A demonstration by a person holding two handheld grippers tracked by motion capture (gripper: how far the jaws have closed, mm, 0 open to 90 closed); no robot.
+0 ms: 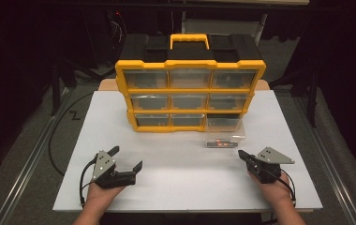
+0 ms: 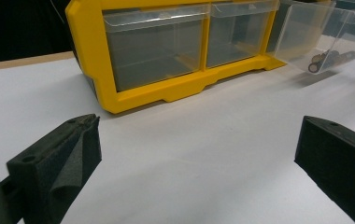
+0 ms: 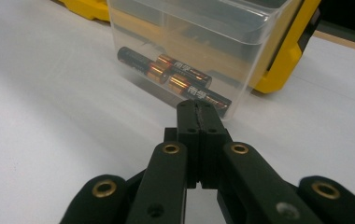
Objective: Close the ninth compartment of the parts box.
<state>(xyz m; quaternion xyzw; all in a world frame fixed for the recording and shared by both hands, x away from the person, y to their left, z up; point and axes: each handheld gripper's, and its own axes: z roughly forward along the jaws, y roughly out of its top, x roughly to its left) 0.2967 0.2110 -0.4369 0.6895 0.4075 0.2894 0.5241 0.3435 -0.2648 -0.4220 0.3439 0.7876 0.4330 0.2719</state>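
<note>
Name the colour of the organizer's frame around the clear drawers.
Yellow frame, with a black top; clearest in the high view.

Both grippers, left [image 1: 128, 160] and right [image 1: 240, 153], are black, with brass rivets, grey triangular plates and trailing black cables.

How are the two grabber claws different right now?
The left gripper has its jaws spread wide apart, while the right gripper has its jaws pressed together with nothing between them. The left gripper faces the yellow organizer; the right gripper points at the pulled-out clear drawer holding batteries. Both are black, each held in a hand just above the white table, and neither holds anything.
</note>
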